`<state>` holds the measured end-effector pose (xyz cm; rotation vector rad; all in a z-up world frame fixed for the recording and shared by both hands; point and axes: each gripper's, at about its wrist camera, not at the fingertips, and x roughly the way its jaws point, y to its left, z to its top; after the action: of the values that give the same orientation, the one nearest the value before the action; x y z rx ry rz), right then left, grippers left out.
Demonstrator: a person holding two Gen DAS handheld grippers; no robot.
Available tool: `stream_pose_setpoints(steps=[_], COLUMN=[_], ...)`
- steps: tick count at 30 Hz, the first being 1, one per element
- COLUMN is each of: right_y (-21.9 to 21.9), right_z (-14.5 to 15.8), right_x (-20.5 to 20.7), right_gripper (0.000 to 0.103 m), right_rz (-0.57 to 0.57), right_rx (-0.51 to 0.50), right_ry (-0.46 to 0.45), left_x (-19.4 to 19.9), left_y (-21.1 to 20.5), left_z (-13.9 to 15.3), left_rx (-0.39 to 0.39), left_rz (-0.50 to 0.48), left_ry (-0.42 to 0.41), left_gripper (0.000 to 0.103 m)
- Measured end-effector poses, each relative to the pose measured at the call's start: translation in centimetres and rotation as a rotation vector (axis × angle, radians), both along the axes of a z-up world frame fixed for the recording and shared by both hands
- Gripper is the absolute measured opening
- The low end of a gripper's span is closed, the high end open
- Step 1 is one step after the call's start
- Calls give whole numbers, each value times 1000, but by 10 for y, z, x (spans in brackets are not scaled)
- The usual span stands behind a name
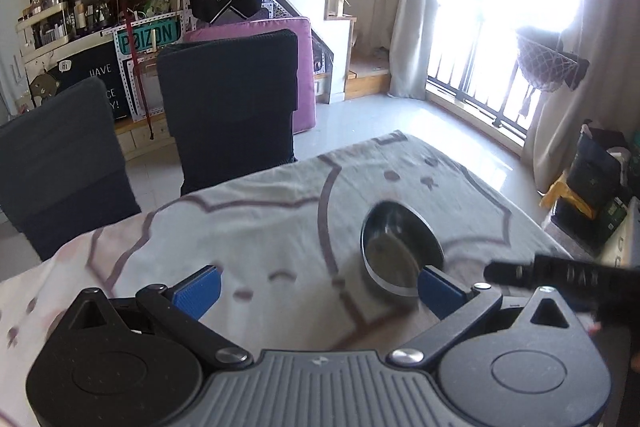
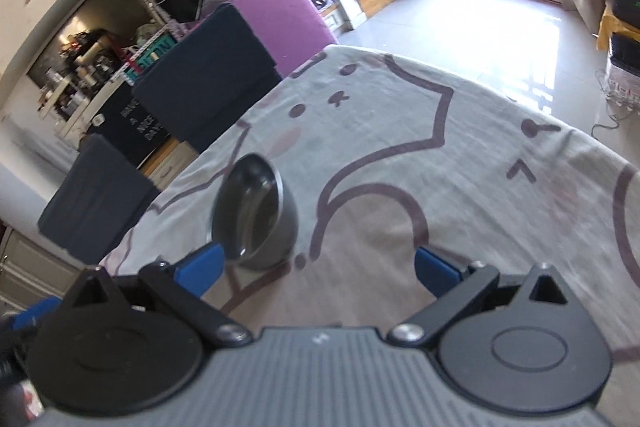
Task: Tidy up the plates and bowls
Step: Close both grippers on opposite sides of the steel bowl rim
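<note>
A steel bowl (image 1: pixel 400 247) stands on the cat-print tablecloth (image 1: pixel 260 227), just beyond the right blue pad of my left gripper (image 1: pixel 318 291). That gripper is open, nothing between its pads. In the right wrist view the same bowl (image 2: pixel 256 215) sits just ahead of the left blue pad of my right gripper (image 2: pixel 320 269), which is also open and holds nothing. The black body of the other gripper (image 1: pixel 560 275) pokes in at the right edge of the left wrist view. No plates show in either view.
Two dark-covered chairs (image 1: pixel 228 107) stand along the table's far side, with a purple cushion (image 1: pixel 280 39) behind them. The table's far edge (image 2: pixel 500 79) drops to a glossy floor. Shelves, stairs and a bright barred window lie beyond.
</note>
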<state>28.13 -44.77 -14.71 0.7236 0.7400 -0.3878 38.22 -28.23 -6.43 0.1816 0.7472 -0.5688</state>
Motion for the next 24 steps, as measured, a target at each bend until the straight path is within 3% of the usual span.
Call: stream_pose_setpoints(steps=[2, 9, 12, 14, 17, 21, 24], right_y=[-6, -16, -7, 0, 10, 13, 6], right_z=[-6, -36, -43, -45, -47, -40, -36], right_x=[10, 45, 58, 66, 76, 81, 80], right_gripper=[99, 69, 57, 54, 41, 10, 7], right_rz=[-13, 23, 55, 92, 166, 252, 256], right_rx=[15, 188, 204, 193, 141, -13, -62], right_ry=[5, -27, -12, -1, 30, 58, 45], left_x=[16, 50, 60, 65, 69, 73, 74], left_y=[-14, -56, -69, -74, -79, -72, -60], left_z=[-8, -31, -40, -45, -53, -57, -58], left_rx=[6, 90, 116, 136, 174, 187, 179], left_rz=[10, 8, -2, -10, -22, -16, -15], left_ry=[8, -26, -21, -31, -52, -63, -55], left_gripper=[103, 103, 103, 103, 103, 103, 103])
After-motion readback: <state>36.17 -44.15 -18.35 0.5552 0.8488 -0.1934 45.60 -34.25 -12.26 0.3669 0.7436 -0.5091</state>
